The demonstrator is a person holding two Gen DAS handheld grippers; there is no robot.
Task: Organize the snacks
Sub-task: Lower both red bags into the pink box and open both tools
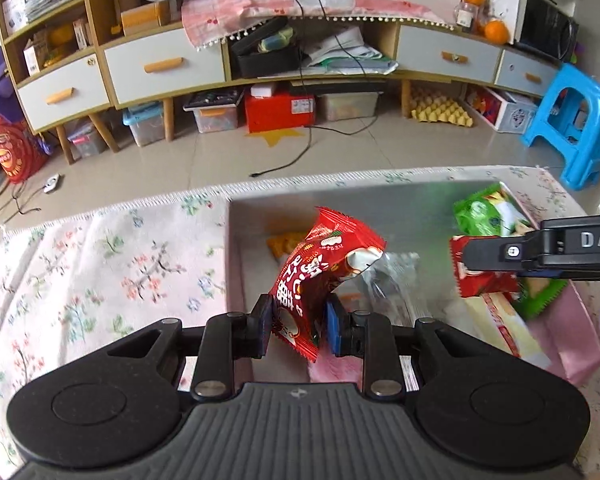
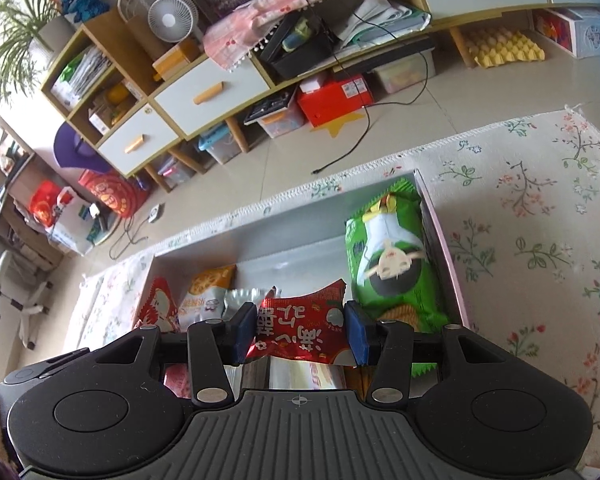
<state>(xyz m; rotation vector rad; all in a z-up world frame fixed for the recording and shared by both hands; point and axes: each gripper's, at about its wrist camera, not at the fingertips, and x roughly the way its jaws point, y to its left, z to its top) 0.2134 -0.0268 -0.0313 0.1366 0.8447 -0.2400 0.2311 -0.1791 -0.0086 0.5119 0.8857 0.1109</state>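
Note:
My left gripper (image 1: 298, 324) is shut on the lower edge of a red snack packet (image 1: 324, 272), which stands tilted above the left part of an open grey box (image 1: 260, 216). In the right wrist view my right gripper (image 2: 300, 330) is shut across a second red snack packet (image 2: 300, 324) over the same box (image 2: 260, 224). That right gripper (image 1: 466, 258) reaches in from the right edge of the left wrist view with its red packet (image 1: 484, 282). A green snack bag (image 2: 388, 264) lies along the box's right wall. An orange-printed packet (image 2: 208, 292) and a silver wrapper (image 2: 240, 300) lie inside.
The box sits on a floral cloth (image 2: 540, 220) covering the table. Beyond the table edge lie a tiled floor, a low cabinet with drawers (image 1: 160, 64), storage bins, a black cable (image 1: 304, 132) and a blue plastic stool (image 1: 572, 120). More wrapped snacks (image 1: 504, 324) lie near the box's near right corner.

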